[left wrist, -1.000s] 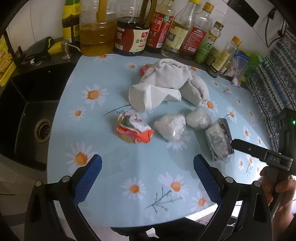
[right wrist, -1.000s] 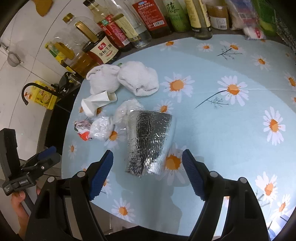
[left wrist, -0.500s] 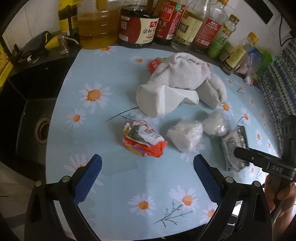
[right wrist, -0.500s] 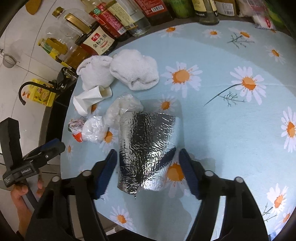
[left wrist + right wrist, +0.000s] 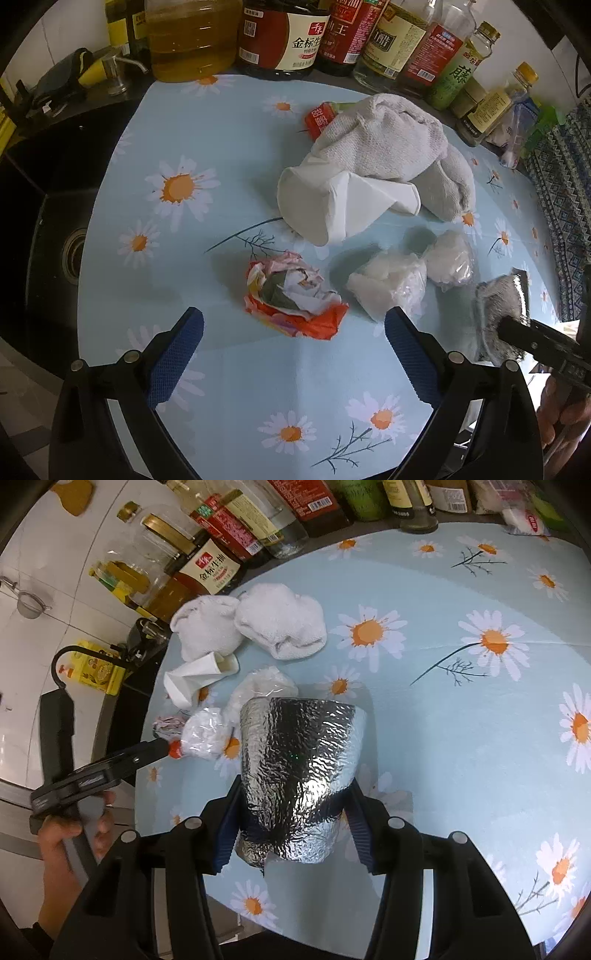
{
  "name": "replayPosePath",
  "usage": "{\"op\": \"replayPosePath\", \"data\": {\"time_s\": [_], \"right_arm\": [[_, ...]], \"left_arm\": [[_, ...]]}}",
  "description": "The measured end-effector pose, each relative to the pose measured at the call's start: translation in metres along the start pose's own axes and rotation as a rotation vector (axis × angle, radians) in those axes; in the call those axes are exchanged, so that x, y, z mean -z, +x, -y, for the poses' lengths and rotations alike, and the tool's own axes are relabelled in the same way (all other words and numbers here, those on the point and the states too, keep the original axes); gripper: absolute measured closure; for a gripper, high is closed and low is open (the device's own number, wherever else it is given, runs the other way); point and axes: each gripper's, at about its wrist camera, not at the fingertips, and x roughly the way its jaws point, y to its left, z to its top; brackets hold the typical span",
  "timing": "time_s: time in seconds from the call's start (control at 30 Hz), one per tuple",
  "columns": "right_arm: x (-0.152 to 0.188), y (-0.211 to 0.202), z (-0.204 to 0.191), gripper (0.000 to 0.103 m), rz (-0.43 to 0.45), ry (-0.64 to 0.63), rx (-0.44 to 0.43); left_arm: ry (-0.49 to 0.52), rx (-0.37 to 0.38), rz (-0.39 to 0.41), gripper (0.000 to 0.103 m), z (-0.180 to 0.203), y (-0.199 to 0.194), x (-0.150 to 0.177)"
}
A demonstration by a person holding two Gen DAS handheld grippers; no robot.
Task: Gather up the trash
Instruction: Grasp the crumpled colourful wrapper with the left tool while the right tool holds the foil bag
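Silver foil bag (image 5: 299, 771) sits between the fingers of the right gripper (image 5: 293, 823), near the table (image 5: 443, 738) edge at six o'clock in the right wrist view; both blue pads press its crinkled sides, so the fingers are closed on it. Whether it has left the cloth is hard to tell. Judging from that, collecting has only begun: one piece is gripped and nothing shows as binned, with no bin in view.

Everything else waits on the daisy tablecloth. In the left wrist view the crumpled orange wrapper (image 5: 291, 299) lies at the centre, just ahead of the left gripper (image 5: 293, 354), whose fingers stand wide apart, touching nothing and holding nothing. Two clear plastic wads (image 5: 413, 277) lie towards three o'clock of the wrapper, a flattened white paper cup (image 5: 332, 203) towards twelve, and a red packet (image 5: 319, 118) peeks from under the white towel (image 5: 388, 147) beyond. Sauce bottles (image 5: 343, 33) line the far edge.
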Motion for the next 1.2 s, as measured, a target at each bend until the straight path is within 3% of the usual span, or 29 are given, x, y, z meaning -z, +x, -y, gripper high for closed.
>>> {"op": "replayPosePath", "data": {"time_s": [0.17,0.47,0.87,1.2], "right_arm": [[0.002,-0.01,0.002,0.05,0.014,0.004,-0.006],[0.004,-0.021,0.003,0.05,0.043,0.003,0.005],[0.008,-0.021,-0.004,0.05,0.047,-0.007,0.006],[0.019,-0.025,-0.021,0.05,0.055,-0.039,0.0]], "left_arm": [[0.009,-0.017,-0.015,0.013,-0.001,0.008,-0.004],[0.068,-0.025,-0.045,0.044,0.004,0.026,-0.013],[0.087,-0.015,-0.012,0.05,-0.001,0.022,-0.012],[0.084,0.013,0.023,0.05,0.0,-0.004,0.009]]}}
